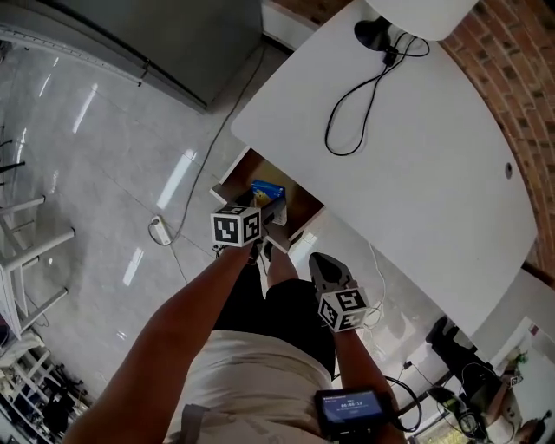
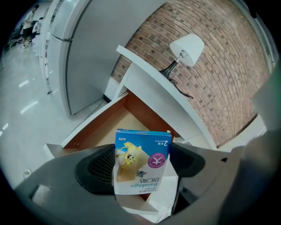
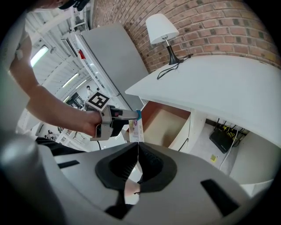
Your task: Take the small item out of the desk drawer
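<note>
A small blue and cream bandage box is pinched upright between the jaws of my left gripper. It hangs above the open brown drawer of the white desk. In the head view the left gripper holds the box over the drawer. The right gripper hovers nearer my body, off to the drawer's side. Its jaws are shut together with nothing between them. From the right gripper view the box shows edge-on, and the drawer looks bare inside.
The white desk carries a white-shaded lamp with a black cable. A power strip lies on the glossy floor by the drawer. A grey cabinet stands behind. A black box with wires sits under the desk.
</note>
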### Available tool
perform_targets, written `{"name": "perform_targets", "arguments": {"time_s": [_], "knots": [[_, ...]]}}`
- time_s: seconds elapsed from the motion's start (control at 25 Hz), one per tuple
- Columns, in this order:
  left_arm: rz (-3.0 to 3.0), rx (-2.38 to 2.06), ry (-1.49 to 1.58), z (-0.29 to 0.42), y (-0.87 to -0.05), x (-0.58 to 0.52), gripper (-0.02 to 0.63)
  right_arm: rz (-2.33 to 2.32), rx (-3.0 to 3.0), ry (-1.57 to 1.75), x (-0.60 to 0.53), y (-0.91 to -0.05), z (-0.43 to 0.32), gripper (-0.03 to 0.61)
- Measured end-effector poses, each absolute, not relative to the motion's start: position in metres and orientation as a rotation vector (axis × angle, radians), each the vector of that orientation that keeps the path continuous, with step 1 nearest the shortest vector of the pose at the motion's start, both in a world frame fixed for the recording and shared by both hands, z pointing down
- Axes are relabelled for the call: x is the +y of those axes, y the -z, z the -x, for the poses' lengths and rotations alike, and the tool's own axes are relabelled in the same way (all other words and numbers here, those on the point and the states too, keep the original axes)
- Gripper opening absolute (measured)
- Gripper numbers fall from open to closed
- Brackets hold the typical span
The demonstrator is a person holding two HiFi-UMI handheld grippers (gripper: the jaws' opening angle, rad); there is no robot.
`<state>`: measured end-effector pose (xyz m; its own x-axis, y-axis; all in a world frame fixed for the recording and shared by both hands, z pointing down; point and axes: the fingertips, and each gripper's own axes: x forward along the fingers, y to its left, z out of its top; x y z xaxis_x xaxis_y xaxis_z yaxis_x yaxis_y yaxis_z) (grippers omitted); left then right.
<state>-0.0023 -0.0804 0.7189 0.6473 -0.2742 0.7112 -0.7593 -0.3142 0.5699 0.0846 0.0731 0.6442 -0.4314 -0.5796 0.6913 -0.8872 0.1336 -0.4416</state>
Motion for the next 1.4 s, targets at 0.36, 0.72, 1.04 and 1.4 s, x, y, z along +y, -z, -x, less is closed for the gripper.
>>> {"name": "perform_targets", "arguments": {"time_s": [0.36,0.72,1.04,1.4], "knots": [[-1.926,-0.729,-0.621,0.027,-0.683,-0.075,0.39,-1.543,-2.054,-1.196,0.063,-0.622,-0.073,0.006],[-1.962,-0.714,-0.573,0.064,-0.652,-0.089,0.388,-1.604,-2.08,-1.154,0.033,-0.606,-0.05,0.006],[-1.981,-0.676,-0.565,0.075,-0.623,-0.061,0.388,-1.608,-2.11,-1.102,0.05,-0.583,-0.047,0.006],[-2.063,-0.663,-0.519,0.075,-0.585,-0.059,0.388,-1.694,-2.087,-1.084,0.061,-0.57,-0.059,0.006]]}}
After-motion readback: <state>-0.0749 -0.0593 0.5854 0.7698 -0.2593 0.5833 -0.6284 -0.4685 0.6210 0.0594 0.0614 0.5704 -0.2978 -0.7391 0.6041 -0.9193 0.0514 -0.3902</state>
